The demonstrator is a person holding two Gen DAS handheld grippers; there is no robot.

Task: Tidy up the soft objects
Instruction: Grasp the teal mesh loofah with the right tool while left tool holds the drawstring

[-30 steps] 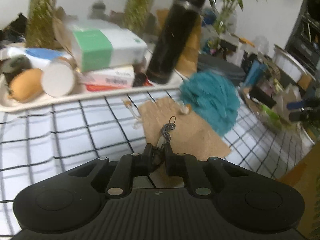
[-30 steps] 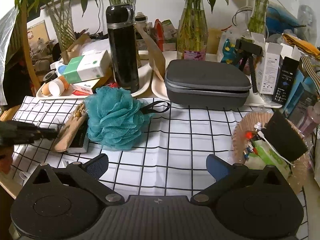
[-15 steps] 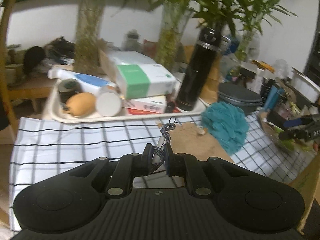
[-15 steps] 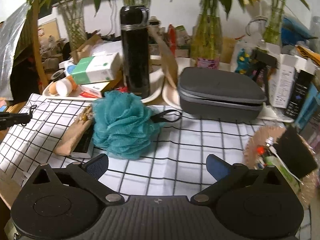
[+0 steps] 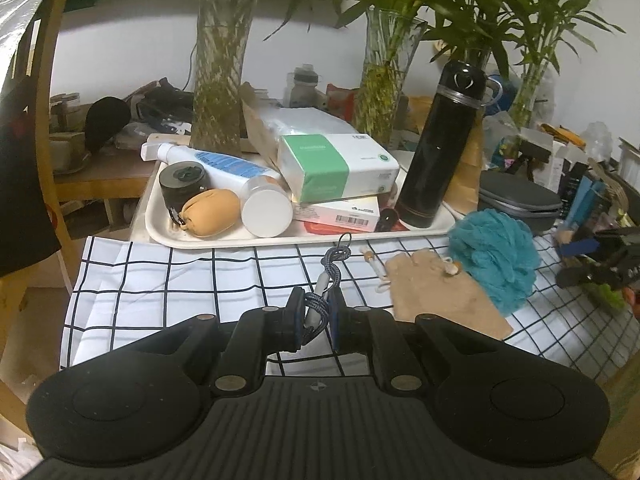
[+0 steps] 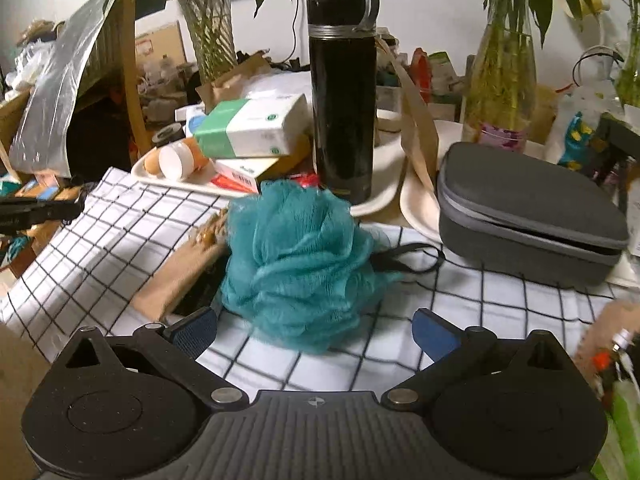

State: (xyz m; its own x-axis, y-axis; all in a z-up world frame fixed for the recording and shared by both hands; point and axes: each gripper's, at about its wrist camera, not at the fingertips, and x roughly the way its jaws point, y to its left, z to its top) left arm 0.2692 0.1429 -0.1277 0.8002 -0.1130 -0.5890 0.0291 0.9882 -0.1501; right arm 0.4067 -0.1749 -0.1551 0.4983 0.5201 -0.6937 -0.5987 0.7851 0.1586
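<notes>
Left gripper point(image 5: 314, 318) clamps braided lanyard cord point(image 5: 332, 268), now lifted back from tan pouch point(image 5: 440, 292) toward cloth's left side, so cord looks mid-relocation. Right gripper point(image 6: 314, 330), jaws wide and empty, now close on teal loofah point(image 6: 296, 260); likely next grasp. Count: one cord, one pouch, one loofah, all on checked cloth point(image 5: 160, 280).

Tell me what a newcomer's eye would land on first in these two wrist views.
The teal mesh bath pouf dominates the right wrist view, sitting on the checked cloth just ahead of the wide-open right gripper. Behind it a tall black flask stands upright on a cream tray crowded with boxes and bottles. In the left wrist view, the left gripper is pinched on a braided cord.
</notes>
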